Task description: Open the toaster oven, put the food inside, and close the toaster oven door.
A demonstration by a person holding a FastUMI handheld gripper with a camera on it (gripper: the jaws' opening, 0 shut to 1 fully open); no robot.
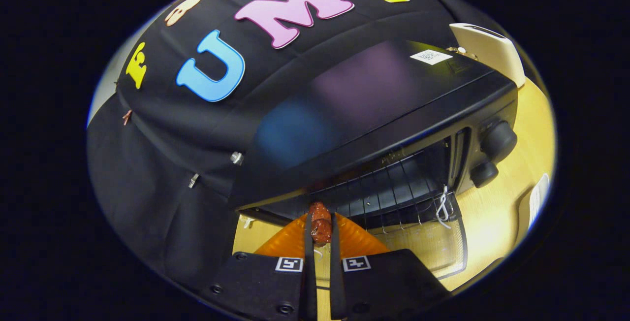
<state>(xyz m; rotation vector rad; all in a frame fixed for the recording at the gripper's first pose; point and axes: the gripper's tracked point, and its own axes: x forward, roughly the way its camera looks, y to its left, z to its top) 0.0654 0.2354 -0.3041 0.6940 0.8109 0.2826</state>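
The gripper [320,230] is closed on the food [320,223], a small reddish-brown piece pinched between its two fingers [308,242], with the top of the piece standing up past their tips. Straight ahead of it, and very near, is the toaster oven [374,109], black, sitting on the light wooden table [497,208]. The door [438,244] is already down, lying flat just ahead and to the right of the fingers, so the mouth is open and the wire rack [393,188] shows inside. The food hangs right at the front lip of that opening, toward its left side, with the rack stretching away ahead and to the right. So the way in is forward, and I would guess a little rightward too, to land the piece nearer the middle of the rack. The two knobs [497,141] sit further right, clear of the path. Opening looks done; placing and closing remain
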